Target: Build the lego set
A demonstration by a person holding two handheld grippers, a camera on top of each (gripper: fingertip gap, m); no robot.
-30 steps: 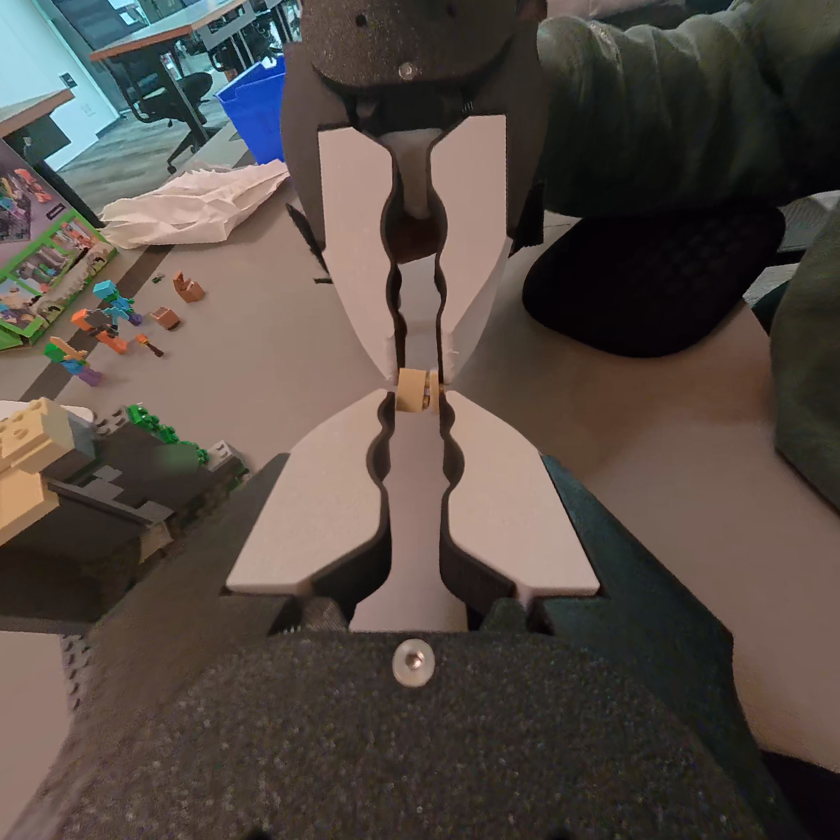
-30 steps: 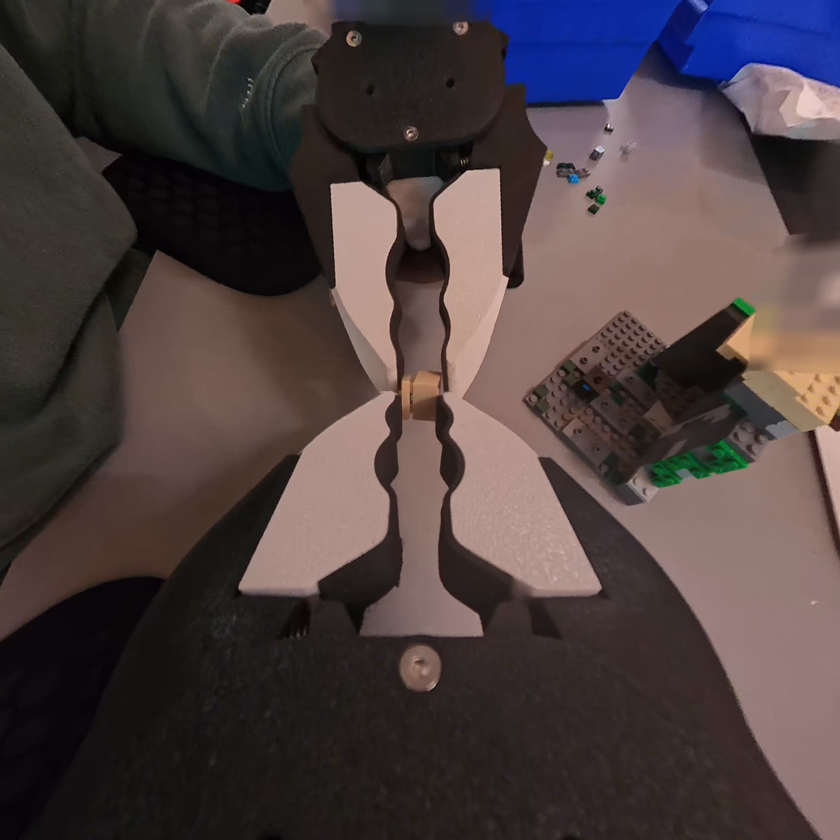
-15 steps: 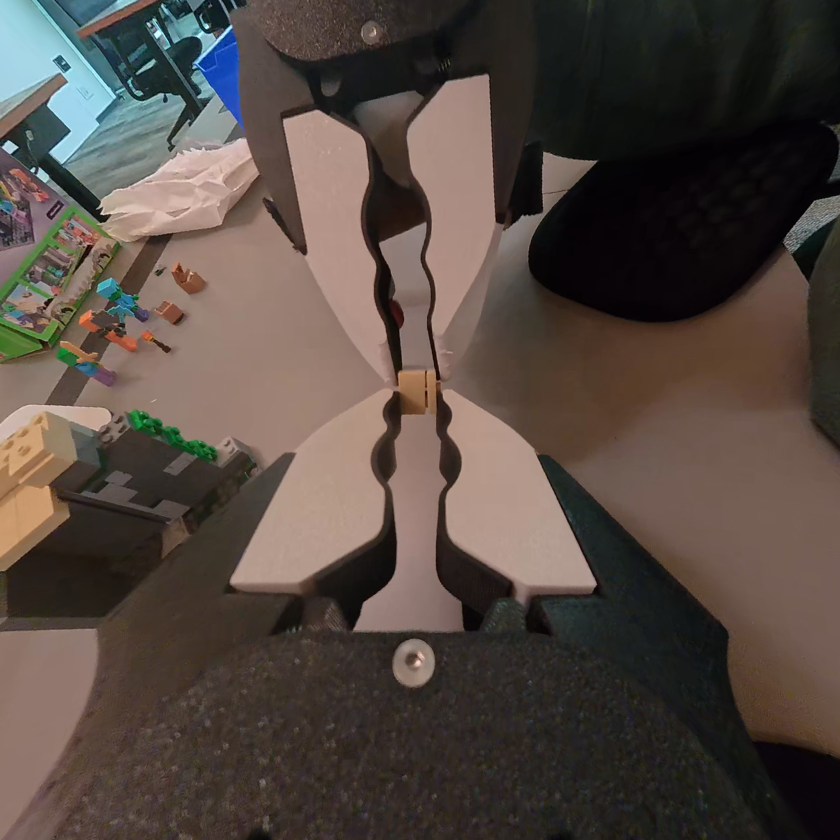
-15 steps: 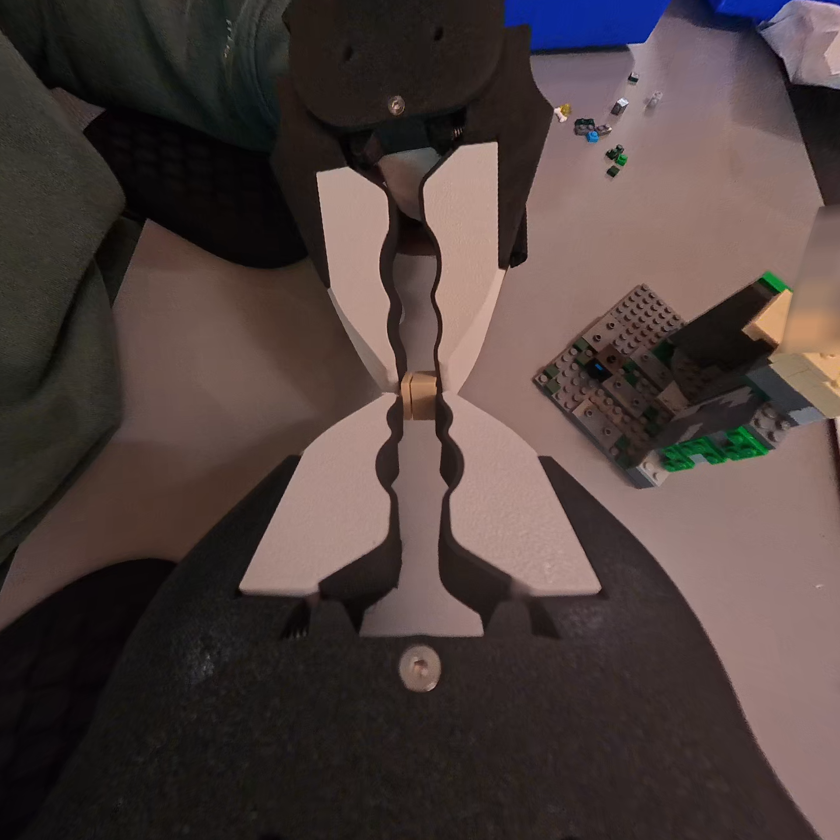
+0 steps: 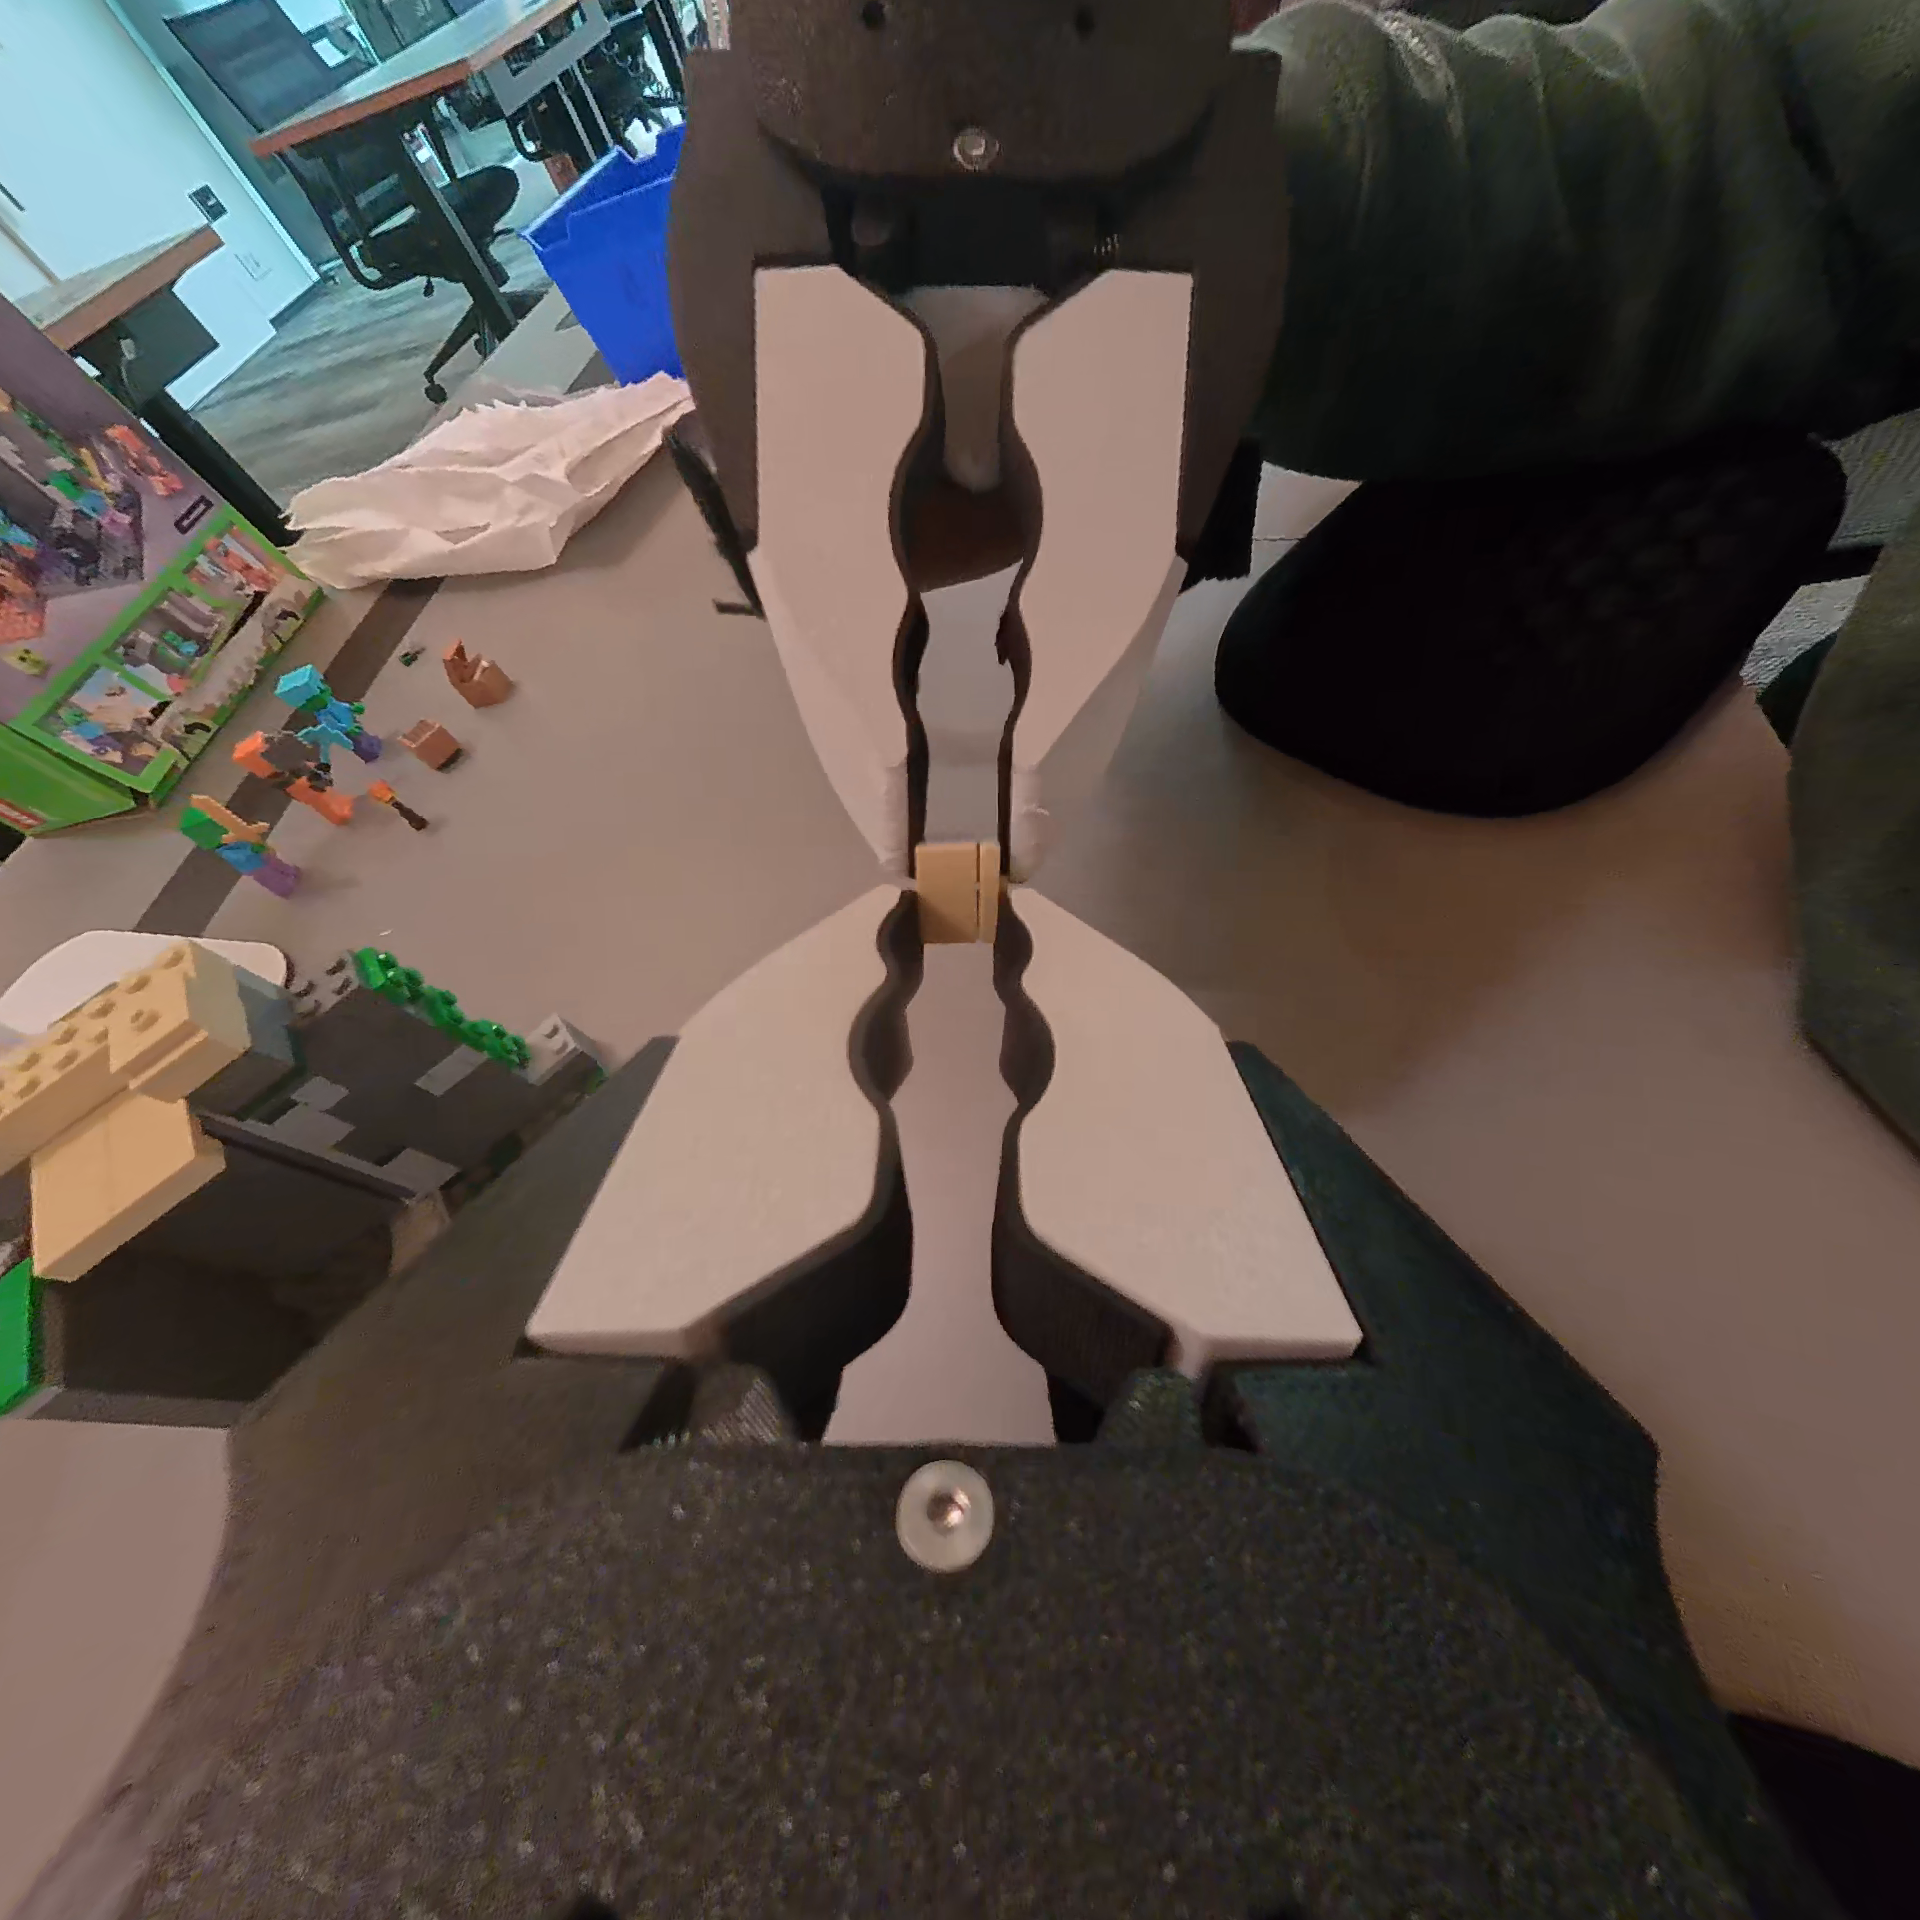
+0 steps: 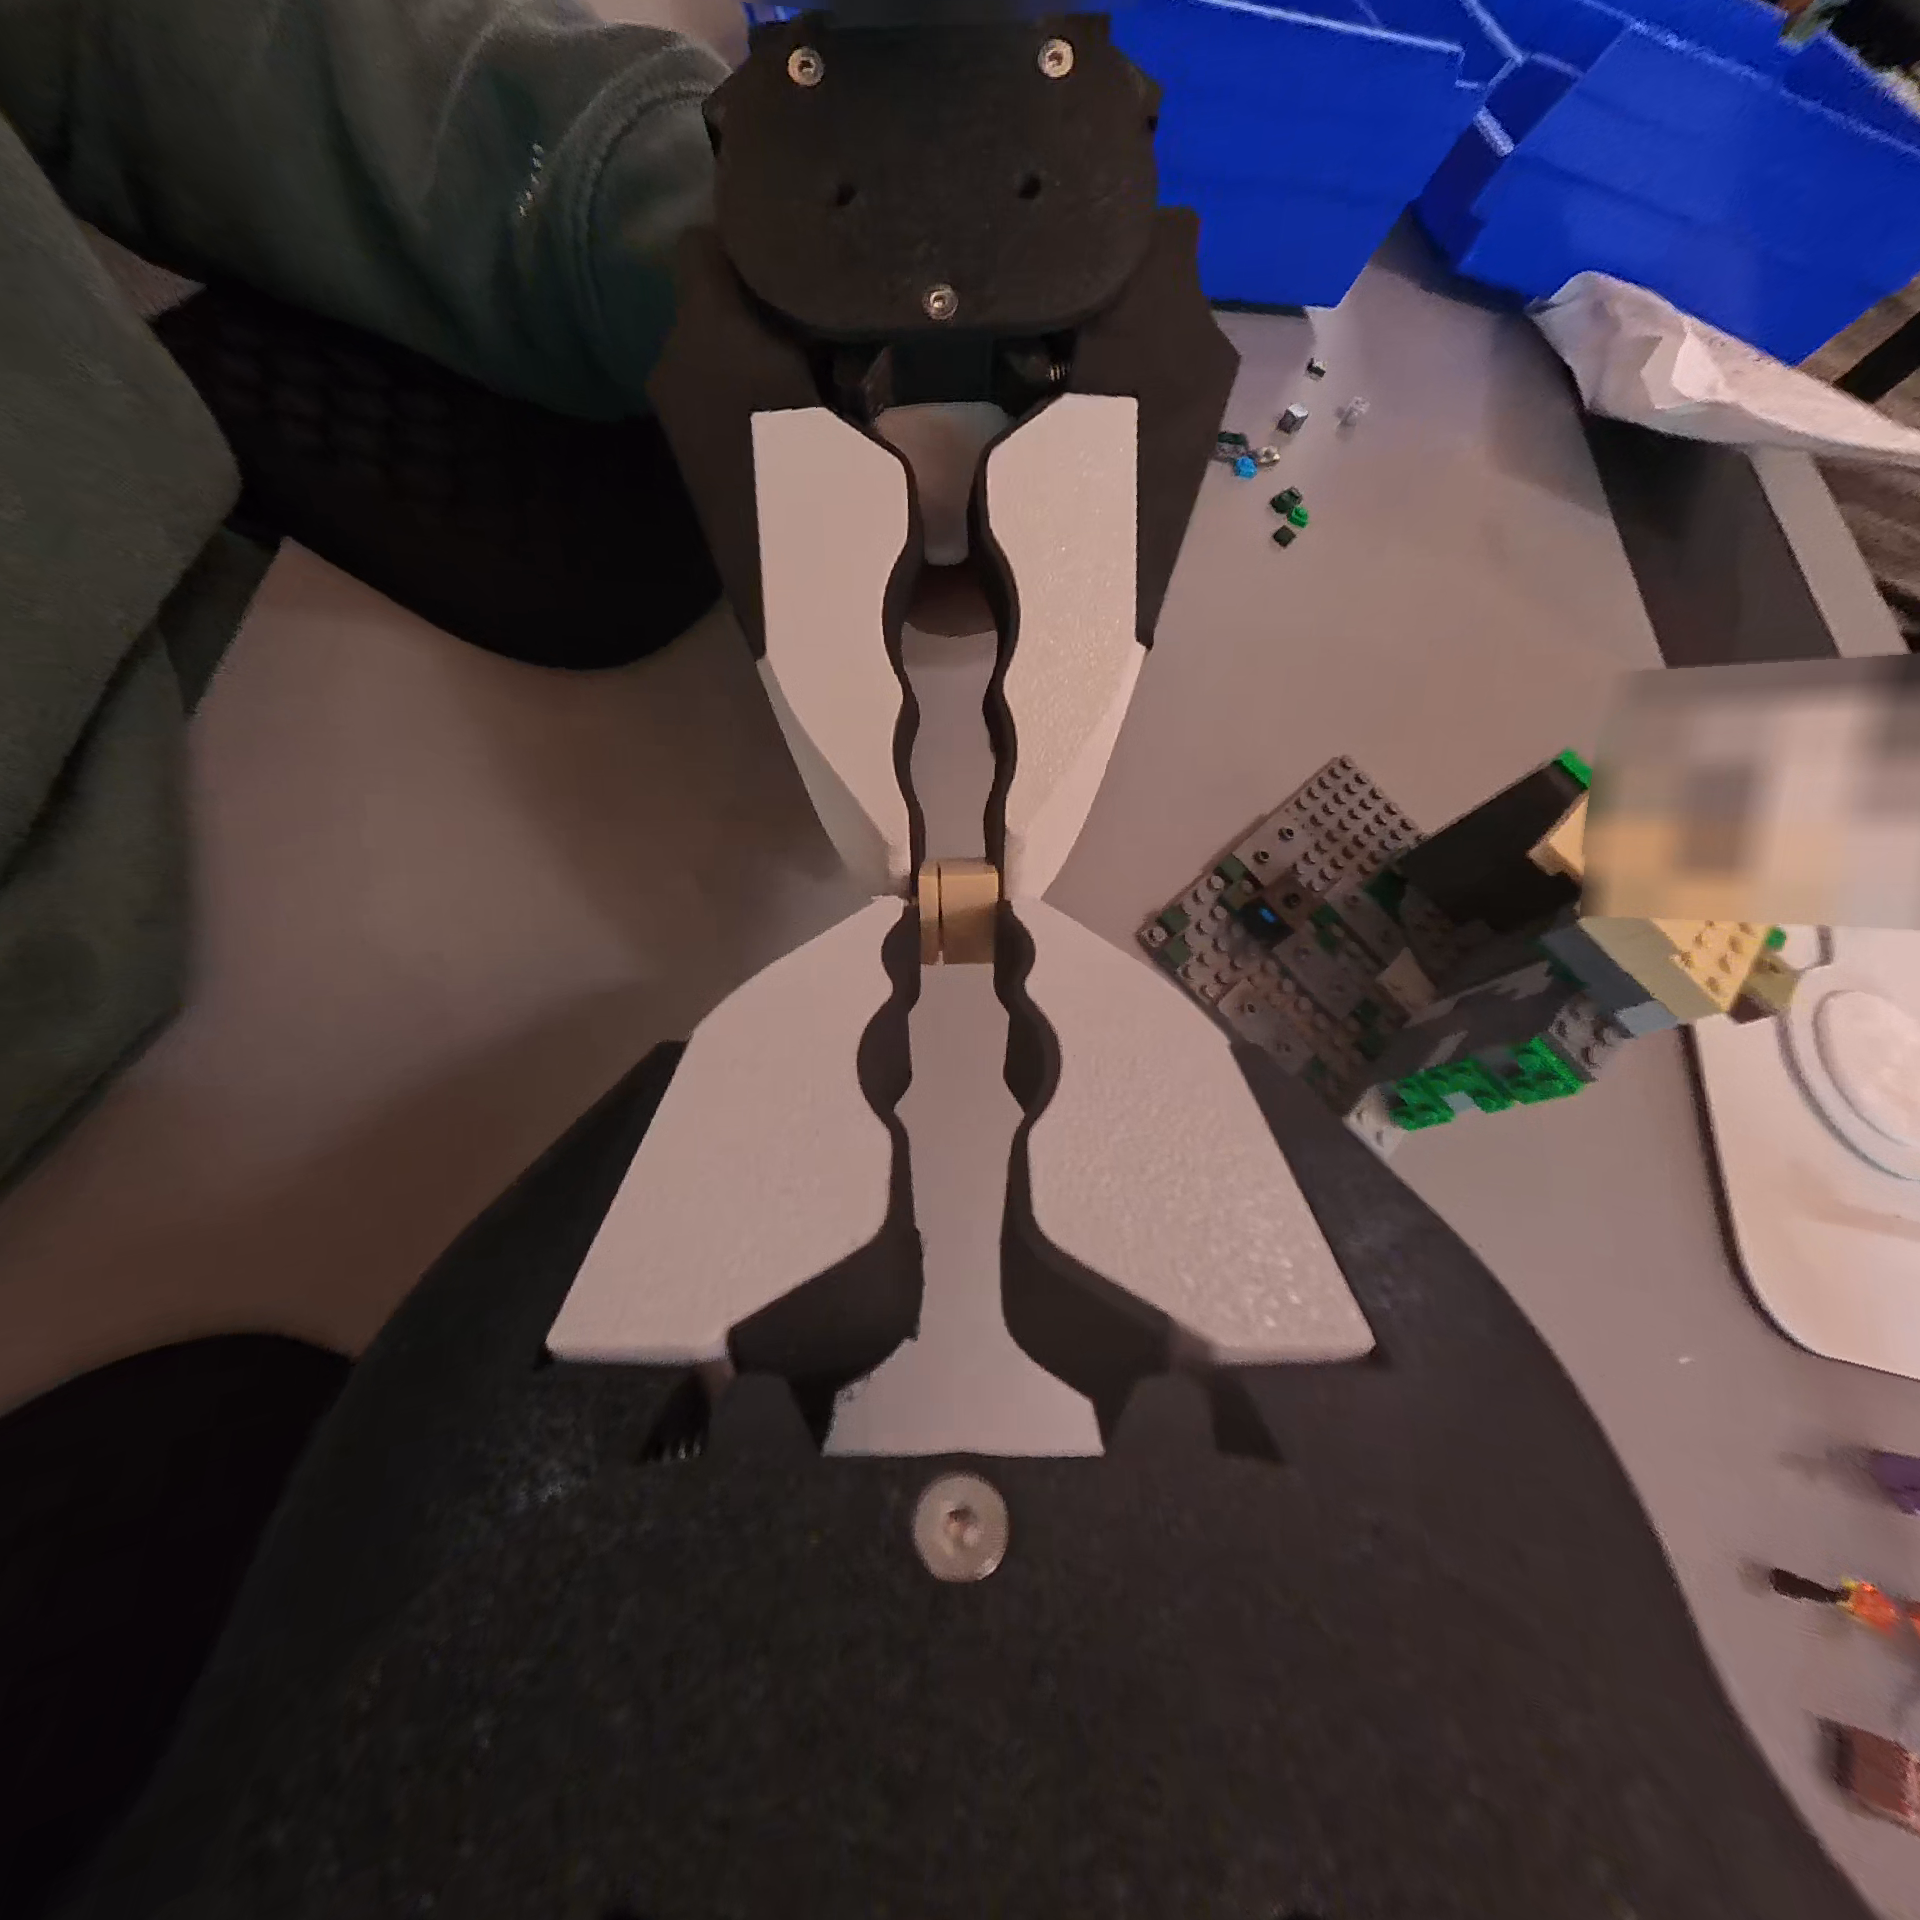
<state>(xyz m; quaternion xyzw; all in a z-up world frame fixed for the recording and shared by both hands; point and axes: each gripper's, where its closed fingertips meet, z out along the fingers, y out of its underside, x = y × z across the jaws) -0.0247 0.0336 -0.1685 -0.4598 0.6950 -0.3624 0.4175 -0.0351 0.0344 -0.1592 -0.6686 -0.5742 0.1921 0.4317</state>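
Left gripper [image 5: 957,940]: clenched on the tan brick pair [image 5: 957,891] at frame centre; its white fingers [image 5: 769,1132] rise from the lower edge and pinch the pair's lower half.

Right gripper [image 6: 961,961]: likewise clamped on the tan brick pair [image 6: 958,912], fingers coming up from the bottom of its own view.

Pose: the two tools meet tip to tip, nose against nose, each seen in the other's camera hanging down from the top edge; both are held above the grey table [image 5: 623,831], with a green sleeve [image 5: 1538,229] behind at upper right.

Task piece: the pair shows a thin seam down its face, so it reads as two small tan parts pressed flat together, off the table.

Doing it well: probably push straight along the shared axis, keep both wrists level so the studs seat without twisting, and loosen only one tool once the seam looks tight.

Surroundings: the partly built model [image 6: 1455,987] sits at right centre of the right view; minifigures [image 5: 301,758] and the set's box [image 5: 94,644] lie at the left of the left view.
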